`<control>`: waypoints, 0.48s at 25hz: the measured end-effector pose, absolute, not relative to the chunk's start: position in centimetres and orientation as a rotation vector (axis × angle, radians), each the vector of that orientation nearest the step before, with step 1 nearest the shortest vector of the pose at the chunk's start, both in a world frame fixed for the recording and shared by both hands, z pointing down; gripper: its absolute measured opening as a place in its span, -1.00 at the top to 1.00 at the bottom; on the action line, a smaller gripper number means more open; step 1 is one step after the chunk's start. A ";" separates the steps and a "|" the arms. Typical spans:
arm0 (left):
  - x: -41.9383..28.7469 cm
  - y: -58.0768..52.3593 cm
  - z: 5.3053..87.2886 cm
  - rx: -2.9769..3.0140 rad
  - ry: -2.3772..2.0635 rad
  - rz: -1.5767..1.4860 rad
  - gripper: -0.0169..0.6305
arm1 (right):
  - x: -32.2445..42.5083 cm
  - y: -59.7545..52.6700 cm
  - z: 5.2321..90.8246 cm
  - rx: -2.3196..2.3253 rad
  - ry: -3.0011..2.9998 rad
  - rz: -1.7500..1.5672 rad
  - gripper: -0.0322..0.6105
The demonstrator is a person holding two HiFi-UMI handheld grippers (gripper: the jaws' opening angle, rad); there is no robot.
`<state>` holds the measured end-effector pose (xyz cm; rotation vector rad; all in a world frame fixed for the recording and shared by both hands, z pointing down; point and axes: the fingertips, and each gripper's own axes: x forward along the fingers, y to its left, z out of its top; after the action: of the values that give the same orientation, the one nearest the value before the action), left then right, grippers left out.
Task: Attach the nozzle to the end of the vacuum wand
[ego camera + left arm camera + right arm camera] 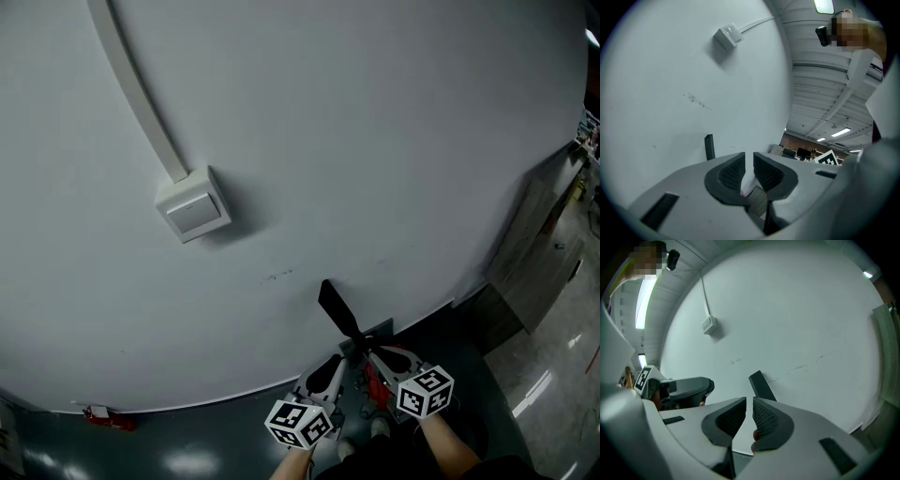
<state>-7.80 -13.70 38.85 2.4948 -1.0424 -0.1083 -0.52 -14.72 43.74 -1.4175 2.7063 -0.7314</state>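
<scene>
A slim black nozzle (pixel 337 312) points up and to the left in front of the white wall (pixel 375 141), just beyond both grippers. It also shows as a dark bar, the nozzle (pixel 709 146), left of my left jaws, and as the nozzle (pixel 761 385) right above my right jaws. A red part (pixel 375 384) of the vacuum lies below it. My left gripper (pixel 328 367) (pixel 748 164) has its pads a narrow slit apart, with nothing pinched between them. My right gripper (pixel 382 356) (pixel 749 408) stands the same way, with the wall showing through the slit.
A white switch box (pixel 192 208) hangs on the wall under a cable duct (pixel 141 94). A wooden panel (pixel 534 253) leans at the right. A small red thing (pixel 98 414) lies at the wall's foot on the left, on the glossy grey floor (pixel 187 459).
</scene>
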 end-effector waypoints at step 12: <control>-6.8 -13.8 38.7 2.493 -1.051 -0.131 0.93 | 0.3 -14.3 41.6 -1.356 2.641 -0.749 0.84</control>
<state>-6.75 -13.80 38.70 2.4929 -1.0510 -0.1314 0.29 -14.33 41.64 -1.3558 2.6408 -0.7494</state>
